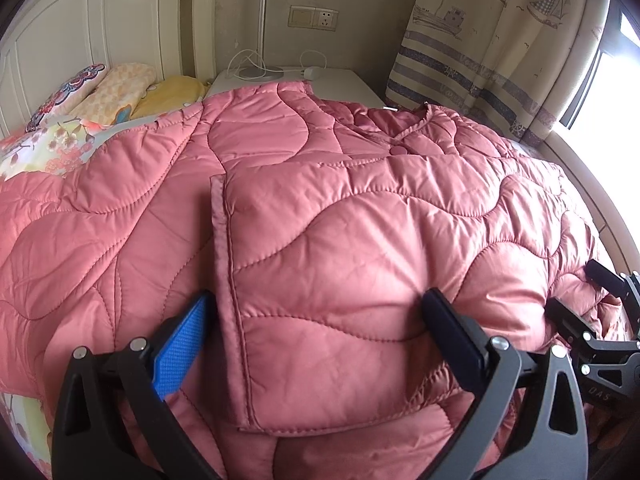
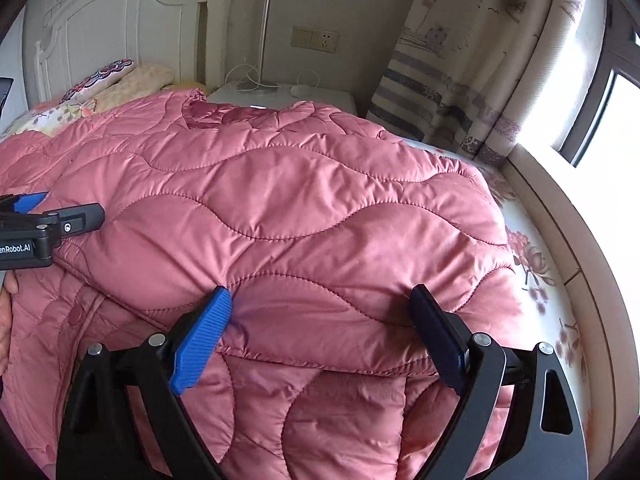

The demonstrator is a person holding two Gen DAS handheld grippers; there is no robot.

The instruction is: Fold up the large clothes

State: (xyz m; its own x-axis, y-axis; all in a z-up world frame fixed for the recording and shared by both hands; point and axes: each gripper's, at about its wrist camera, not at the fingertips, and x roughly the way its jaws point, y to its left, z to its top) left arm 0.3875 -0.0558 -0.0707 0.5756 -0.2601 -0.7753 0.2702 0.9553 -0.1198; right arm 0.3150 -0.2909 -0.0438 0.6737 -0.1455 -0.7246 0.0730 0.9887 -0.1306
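A large pink quilted jacket (image 1: 340, 220) lies spread over the bed, with one panel folded across its front and a round button (image 1: 399, 149) near the collar. My left gripper (image 1: 320, 308) stands wide open. Its fingertips rest on the folded panel beside the bound edge (image 1: 224, 260). My right gripper (image 2: 320, 300) is also wide open, tips down on a puffed fold of the jacket (image 2: 300, 200), which bulges between the fingers without being pinched. Each gripper shows in the other's view: the right gripper (image 1: 576, 292) at the jacket's right edge, the left gripper (image 2: 60, 206) at far left.
Patterned pillows (image 1: 100, 92) lie by the white headboard (image 1: 80, 32). A white nightstand (image 1: 340, 80) with a lamp base and cables stands behind the jacket. A striped curtain (image 1: 500, 60) and a window are at right. Floral sheet (image 2: 536, 272) shows at the bed's right edge. A hand (image 2: 8, 292) is at left.
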